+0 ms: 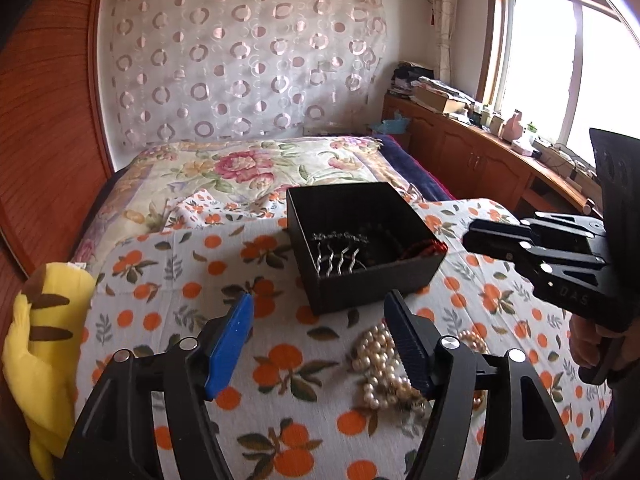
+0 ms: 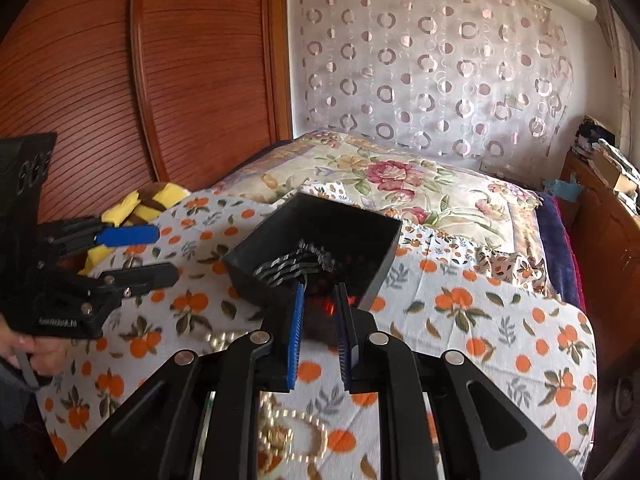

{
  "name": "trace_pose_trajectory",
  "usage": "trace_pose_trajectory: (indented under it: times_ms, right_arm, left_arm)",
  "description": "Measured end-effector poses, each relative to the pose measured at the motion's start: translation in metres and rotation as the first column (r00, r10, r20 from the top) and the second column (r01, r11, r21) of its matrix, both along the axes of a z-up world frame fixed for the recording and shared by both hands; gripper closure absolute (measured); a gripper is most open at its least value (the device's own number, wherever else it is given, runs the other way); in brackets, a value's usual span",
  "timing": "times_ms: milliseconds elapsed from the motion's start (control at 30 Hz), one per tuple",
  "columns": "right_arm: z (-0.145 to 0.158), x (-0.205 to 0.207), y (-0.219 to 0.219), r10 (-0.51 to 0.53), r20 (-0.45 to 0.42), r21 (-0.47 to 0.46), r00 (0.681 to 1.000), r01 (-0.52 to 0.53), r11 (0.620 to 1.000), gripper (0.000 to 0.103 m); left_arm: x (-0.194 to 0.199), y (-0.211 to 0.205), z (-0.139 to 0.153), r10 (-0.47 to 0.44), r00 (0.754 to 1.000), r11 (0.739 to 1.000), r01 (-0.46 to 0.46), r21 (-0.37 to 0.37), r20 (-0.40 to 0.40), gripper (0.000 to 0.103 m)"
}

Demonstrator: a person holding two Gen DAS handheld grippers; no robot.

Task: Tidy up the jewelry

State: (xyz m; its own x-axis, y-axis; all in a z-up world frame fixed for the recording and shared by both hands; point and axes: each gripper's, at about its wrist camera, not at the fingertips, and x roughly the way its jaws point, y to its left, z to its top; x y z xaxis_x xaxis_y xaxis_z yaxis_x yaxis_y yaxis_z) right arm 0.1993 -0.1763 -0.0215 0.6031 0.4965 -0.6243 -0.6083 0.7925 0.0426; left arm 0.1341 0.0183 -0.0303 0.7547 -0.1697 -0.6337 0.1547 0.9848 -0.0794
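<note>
Black box (image 1: 366,244) sits on the orange-print cloth (image 1: 192,280), open top. Inside: silver hair comb (image 1: 338,250) toward the left, red beaded piece (image 1: 430,249) at the right wall.

Pearl necklace (image 1: 380,368) lies heaped on the cloth, just near of the box and outside it. Judged: pearls are the remaining item to put away.

Left gripper (image 1: 320,340) hovers low over the cloth, blue pads (image 1: 228,344) spread wide, nothing between them. Pearls lie under and beside its right finger, not between the two.

Right gripper (image 2: 320,332) has jaws narrowed but with a gap, holding nothing. Its tips hang over the box's near corner, with the red piece visible through the gap. From the left wrist view it sits to the right of the box, above the cloth.

Risks, judged:
- Pearl heap is loose, so a pinch could catch one strand and the rest drags or snags on the cloth.
- Left gripper is offset left of the pearls, so closing here grabs cloth.
- Box looks light; a bump from the right gripper could shove or tip it.
- Trailing pearls may hang over the box rim.

Yellow plush (image 1: 44,340) at far left, not involved.
</note>
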Motion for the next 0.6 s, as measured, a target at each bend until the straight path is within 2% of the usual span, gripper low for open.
trace_pose_trajectory:
  times_ms: [100,267,600]
  right_arm:
    - [-0.011,-0.012,-0.006,0.001,-0.018,-0.015,1.000,-0.002,1.000,0.086]
    - [-0.034,-0.021,-0.014,-0.001,-0.054,-0.069,0.999,-0.002,0.998,0.086]
    - [-0.070,-0.015,-0.021,0.020,-0.180,-0.142,0.983,-0.046,0.989,0.086]
  left_arm:
    - [-0.004,-0.001,-0.009,-0.002,1.000,1.000,0.002,-0.002,-0.017,0.035]
    - [-0.010,-0.006,-0.024,-0.016,0.999,1.000,0.016,0.015,-0.032,0.021]
    - [-0.002,-0.013,-0.058,-0.045,0.989,0.996,0.056,0.073,-0.144,0.020]
